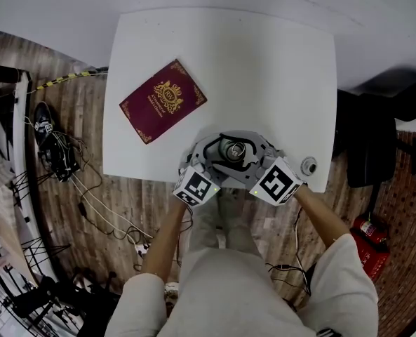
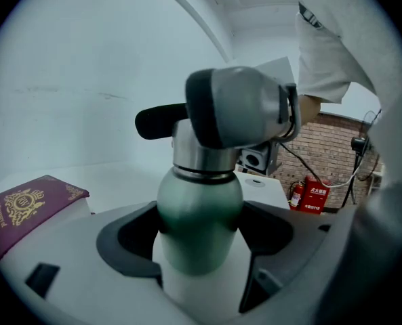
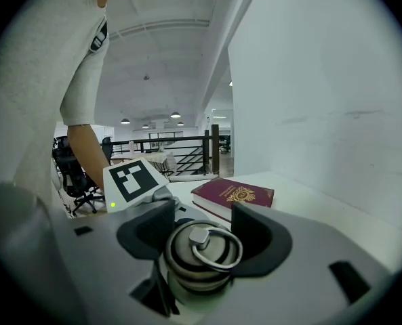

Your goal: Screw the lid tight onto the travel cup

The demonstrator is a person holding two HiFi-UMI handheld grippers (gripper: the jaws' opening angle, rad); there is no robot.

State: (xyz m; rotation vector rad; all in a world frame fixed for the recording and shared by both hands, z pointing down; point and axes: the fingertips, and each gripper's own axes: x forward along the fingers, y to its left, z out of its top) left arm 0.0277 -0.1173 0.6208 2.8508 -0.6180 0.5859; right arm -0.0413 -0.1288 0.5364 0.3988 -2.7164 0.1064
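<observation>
The travel cup [image 2: 199, 202] stands upright between my two claws at the near edge of the white table [image 1: 264, 69]. It has a green body and a steel neck. I cannot tell whether its foot rests on the tabletop or hangs just above it.

My left claw [image 2: 201, 232] is clenched on the green body, with a dark pad pressed to each side below the neck. The lid [image 3: 197, 252] sits on top of the cup, and a wire ring [image 3: 240, 250] lies flat across its crown. My right claw [image 3: 202, 232] grasps that lid from the other side, its two dark pads against the lid's rim, one on each flank. The two claws meet nose to nose over the cup, their marker cubes toward my body.

Farther back and to my left on the table lies a maroon book [image 1: 163, 100] with a gold crest, flat and well apart from the cup. A small round grey thing [image 1: 309, 166] sits at the table's near right corner. On the wood floor are tangled cables [image 1: 95, 202] to my left and a red fire extinguisher [image 1: 369, 234] to my right.
</observation>
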